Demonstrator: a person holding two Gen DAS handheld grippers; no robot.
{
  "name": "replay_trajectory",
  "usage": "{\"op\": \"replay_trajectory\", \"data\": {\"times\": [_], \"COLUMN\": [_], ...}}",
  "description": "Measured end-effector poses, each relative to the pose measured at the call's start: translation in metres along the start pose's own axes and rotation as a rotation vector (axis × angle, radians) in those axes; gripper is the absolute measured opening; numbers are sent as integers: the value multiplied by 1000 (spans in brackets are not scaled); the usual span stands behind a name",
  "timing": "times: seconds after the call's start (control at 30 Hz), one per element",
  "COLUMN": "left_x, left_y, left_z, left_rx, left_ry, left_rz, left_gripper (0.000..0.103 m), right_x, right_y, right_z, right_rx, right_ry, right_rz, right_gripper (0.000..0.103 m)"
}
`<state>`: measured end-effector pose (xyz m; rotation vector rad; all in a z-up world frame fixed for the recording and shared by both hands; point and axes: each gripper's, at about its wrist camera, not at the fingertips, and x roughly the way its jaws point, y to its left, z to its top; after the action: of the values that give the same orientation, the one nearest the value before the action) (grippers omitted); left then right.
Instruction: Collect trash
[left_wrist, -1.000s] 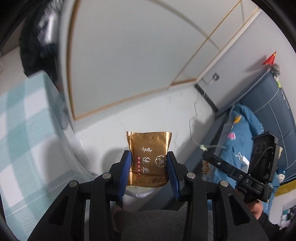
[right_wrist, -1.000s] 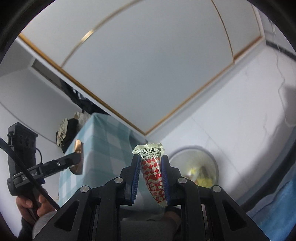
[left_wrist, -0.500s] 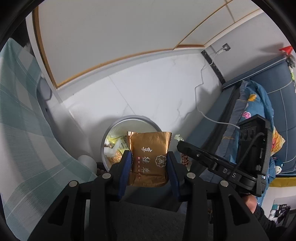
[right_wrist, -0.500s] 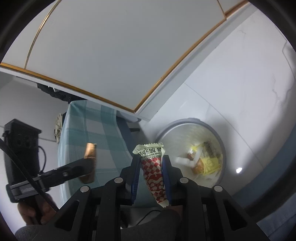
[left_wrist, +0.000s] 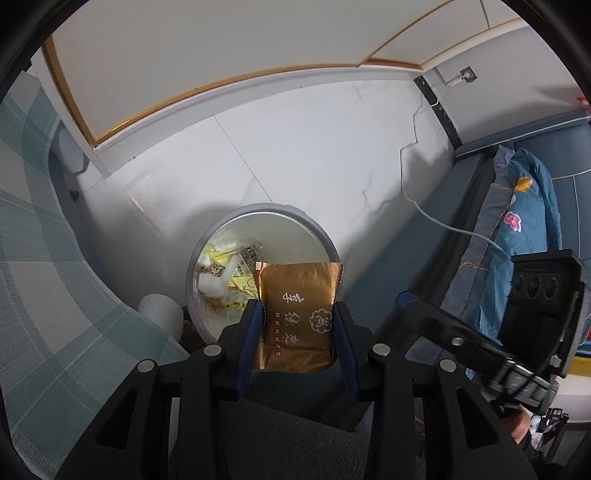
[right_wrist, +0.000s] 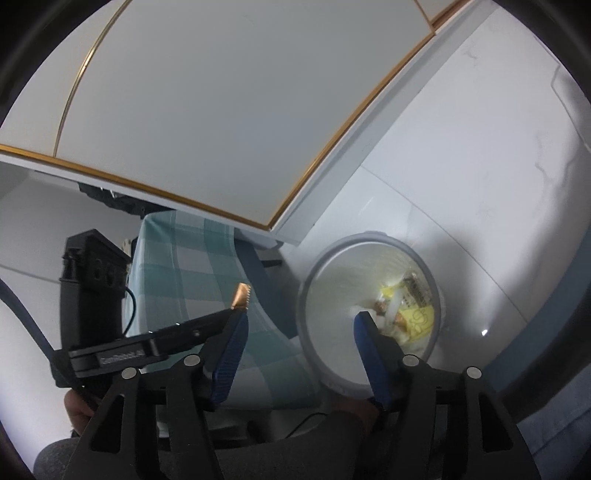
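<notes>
My left gripper (left_wrist: 298, 314) is shut on a gold snack packet (left_wrist: 299, 306) and holds it above the near rim of a round grey trash bin (left_wrist: 317, 232) on the floor. The bin holds yellow and white wrappers (left_wrist: 229, 269). My right gripper (right_wrist: 301, 325) is open and empty, with the same bin (right_wrist: 369, 240) just beyond its right finger. The left gripper and the packet's edge (right_wrist: 241, 295) show at the left of the right wrist view. The red-checked wrapper is out of sight.
A table with a teal checked cloth (left_wrist: 33, 258) stands left of the bin. A white cabinet door with gold trim (left_wrist: 221, 40) is behind. A blue bed with a floral quilt (left_wrist: 524, 221) lies at the right, and a white cable (left_wrist: 424, 206) runs across the floor.
Both grippers tilted down toward the bin. My right gripper opened and let go of the red-checked wrapper, which is gone from its fingers. My left gripper still holds the gold packet.
</notes>
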<state>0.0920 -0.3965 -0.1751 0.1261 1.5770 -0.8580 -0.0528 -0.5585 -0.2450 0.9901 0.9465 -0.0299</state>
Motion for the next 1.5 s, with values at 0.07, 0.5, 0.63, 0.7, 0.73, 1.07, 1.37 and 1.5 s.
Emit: {"op": "replay_trajectory", "data": {"times": [0.07,0.5,0.63,0.7,0.73,1.07,1.37,1.5], "left_x": [2,2,-6,-15,-21,-54,-57,-59], "left_y": [-1,-8,-8,-7,-6,-1,-7,-11], "left_z": [0,0,0,-2,-3,-8,-14,-20], "left_rx": [6,61,59,51,47,31,58,91], "left_ry": [7,0,-38,-84,-117,-323,-331,-330], "left_rz": [6,22,28,33,35,129,233,264], "left_gripper": [34,43,51,60,61,70,72,72], "right_x": [-4,-12,-18,-18,-18,-23,-30,-32], "right_y": [-1,-5,-2,-1,0,21,37,41], "right_z": [0,-3,-2,-3,-4,-11,-15,-15], "right_rx": [8,46,27,22,16,-80,-135,-148], "right_ry": [-16,-45,-65,-66,-63,-65,-88,-90], "right_rz": [-21,-60,-74,-79,-85,-136,-192,-191], "right_gripper": [66,67,67,67,68,77,83,84]}}
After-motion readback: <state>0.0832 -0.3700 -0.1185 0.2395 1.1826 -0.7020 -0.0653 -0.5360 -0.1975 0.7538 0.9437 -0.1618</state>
